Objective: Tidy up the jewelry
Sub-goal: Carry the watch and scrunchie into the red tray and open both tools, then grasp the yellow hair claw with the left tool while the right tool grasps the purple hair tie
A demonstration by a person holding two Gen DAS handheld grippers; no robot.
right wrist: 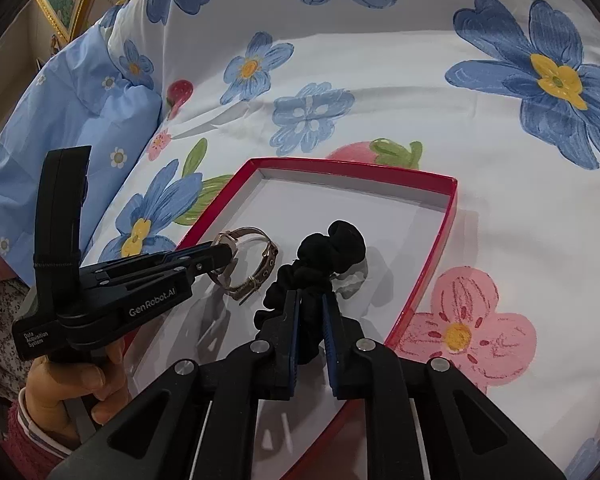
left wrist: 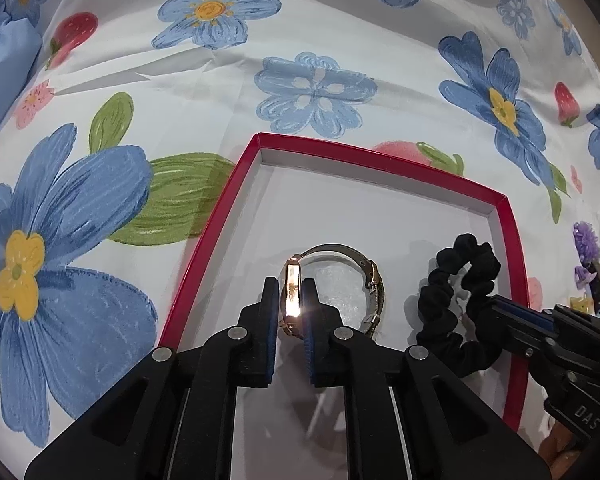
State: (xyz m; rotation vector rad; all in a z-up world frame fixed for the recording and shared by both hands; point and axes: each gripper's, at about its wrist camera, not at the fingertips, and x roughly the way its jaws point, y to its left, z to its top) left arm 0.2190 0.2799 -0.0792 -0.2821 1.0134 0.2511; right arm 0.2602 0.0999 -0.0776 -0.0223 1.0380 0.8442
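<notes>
Left gripper: nearest; jaws closed on the watch case, pads either side of the gold rim; the mesh band loops away to the right

Right gripper: jaws pinched on the near edge of the black scrunchie; the scrunchie sits bunched beyond the tips

Watch and scrunchie: both over the white floor of the red box, watch left, scrunchie right, just beside each other; cannot tell whether either rests on the floor

Red box: shallow, open; lies on the floral sheet

Hair clip: purple; outside the box, on the sheet at far right

Far left: blue pillow
</notes>
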